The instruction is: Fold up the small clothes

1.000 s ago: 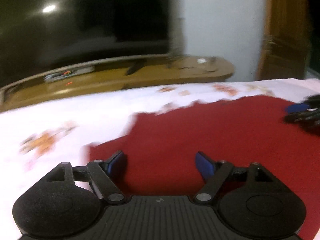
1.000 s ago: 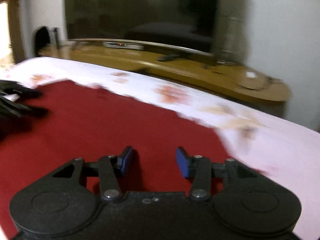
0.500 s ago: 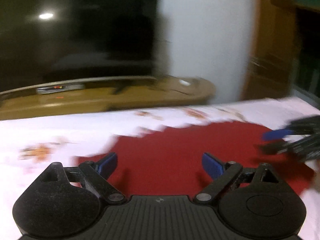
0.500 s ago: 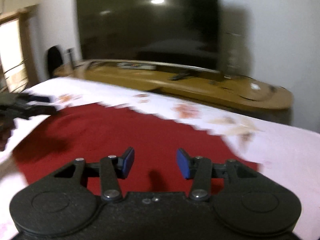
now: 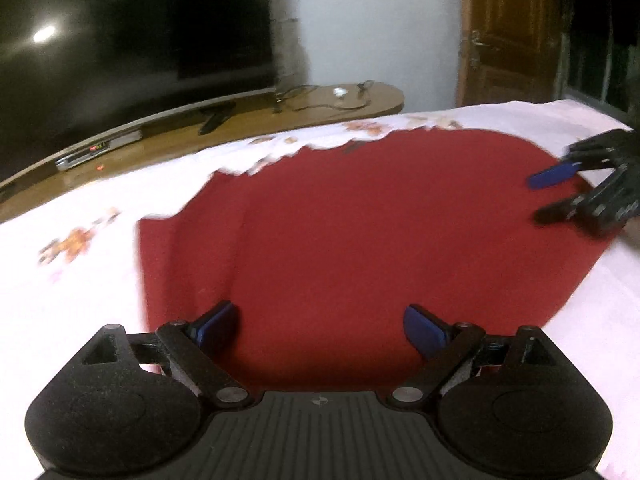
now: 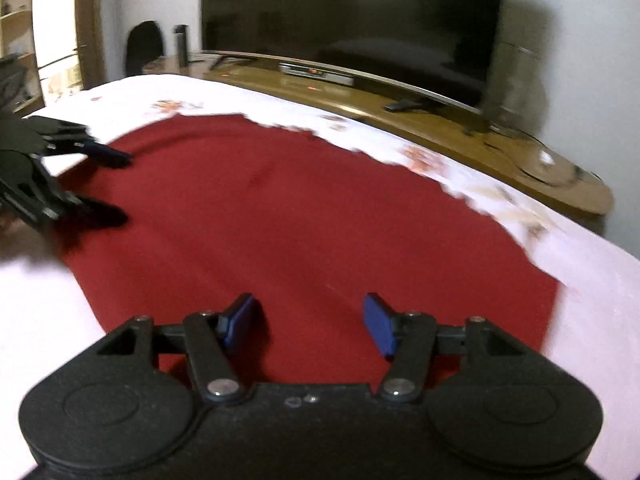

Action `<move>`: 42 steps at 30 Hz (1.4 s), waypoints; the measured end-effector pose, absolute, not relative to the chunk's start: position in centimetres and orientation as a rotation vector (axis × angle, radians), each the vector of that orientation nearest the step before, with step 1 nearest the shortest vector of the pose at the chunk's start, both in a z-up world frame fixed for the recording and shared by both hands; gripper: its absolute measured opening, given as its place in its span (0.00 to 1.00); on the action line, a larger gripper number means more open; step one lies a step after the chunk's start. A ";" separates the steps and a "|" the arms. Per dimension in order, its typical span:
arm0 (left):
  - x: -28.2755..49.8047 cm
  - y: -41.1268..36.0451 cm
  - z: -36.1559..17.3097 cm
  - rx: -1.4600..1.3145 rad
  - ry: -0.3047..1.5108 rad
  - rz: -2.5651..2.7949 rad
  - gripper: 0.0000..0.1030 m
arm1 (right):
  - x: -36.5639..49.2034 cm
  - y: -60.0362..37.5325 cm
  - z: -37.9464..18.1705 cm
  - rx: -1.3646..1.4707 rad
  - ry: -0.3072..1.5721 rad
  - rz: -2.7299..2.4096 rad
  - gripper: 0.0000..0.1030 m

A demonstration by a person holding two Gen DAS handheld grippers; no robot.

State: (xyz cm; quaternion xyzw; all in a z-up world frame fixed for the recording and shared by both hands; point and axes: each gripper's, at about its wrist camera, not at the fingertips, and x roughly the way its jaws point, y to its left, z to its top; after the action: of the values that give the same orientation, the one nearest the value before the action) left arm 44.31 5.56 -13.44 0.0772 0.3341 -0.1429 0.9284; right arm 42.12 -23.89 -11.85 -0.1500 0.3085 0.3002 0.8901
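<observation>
Blue pads, left gripper [image 5: 318, 326]: spread wide, nothing pinched between them, only the cloth lying below.
Blue pads, right gripper [image 6: 310, 326]: partway apart and opening, nothing gripped between them.
Red cloth [image 5: 380, 240]: lies spread flat on the bed under both grippers; a fold line runs down its left part in the left wrist view, and its far edge looks ragged with blur.
Grippers to each other: each shows at the side of the other's view, over opposite edges of the cloth; whether they touch it cannot be told.
Bedsheet [image 5: 80, 288]: white with faint orange flower prints, showing all round the cloth.
Wooden TV bench [image 6: 460, 132]: beyond the bed, carrying a set-top box, a remote and cables.
Television [image 6: 352, 12]: big, dark, on the bench.
Wooden door [image 5: 508, 32]: at the right in the left wrist view.
</observation>
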 end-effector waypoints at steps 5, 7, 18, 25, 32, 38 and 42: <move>44.1 6.2 -11.8 0.068 0.644 -0.255 0.88 | 41.1 -27.2 -10.7 -0.236 0.649 0.540 0.39; 43.7 4.7 -10.9 0.025 0.606 -0.247 0.88 | 40.1 -26.3 -9.7 -0.168 0.603 0.544 0.24; 41.1 0.1 -14.4 0.021 0.657 -0.170 0.89 | 35.4 -18.5 -12.5 -0.207 0.622 0.583 0.24; 39.6 2.1 -14.4 -0.002 0.663 -0.132 0.89 | 34.3 -24.5 -12.4 -0.146 0.640 0.500 0.24; 39.1 3.9 -14.4 -0.026 0.659 -0.127 0.89 | 33.3 -31.4 -12.9 -0.044 0.665 0.398 0.25; 38.6 5.2 -13.2 -0.045 0.621 -0.070 0.89 | 32.3 -32.4 -11.2 0.029 0.590 0.342 0.31; 38.9 6.1 -14.2 -0.042 0.662 -0.060 0.88 | 33.6 -32.8 -12.2 0.045 0.660 0.282 0.29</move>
State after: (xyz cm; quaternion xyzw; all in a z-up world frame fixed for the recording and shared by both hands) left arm 38.91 6.08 -14.21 -0.0207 0.3248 -0.0296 0.9451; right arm 33.64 -32.77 -12.19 0.0222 0.3231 0.1382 0.9360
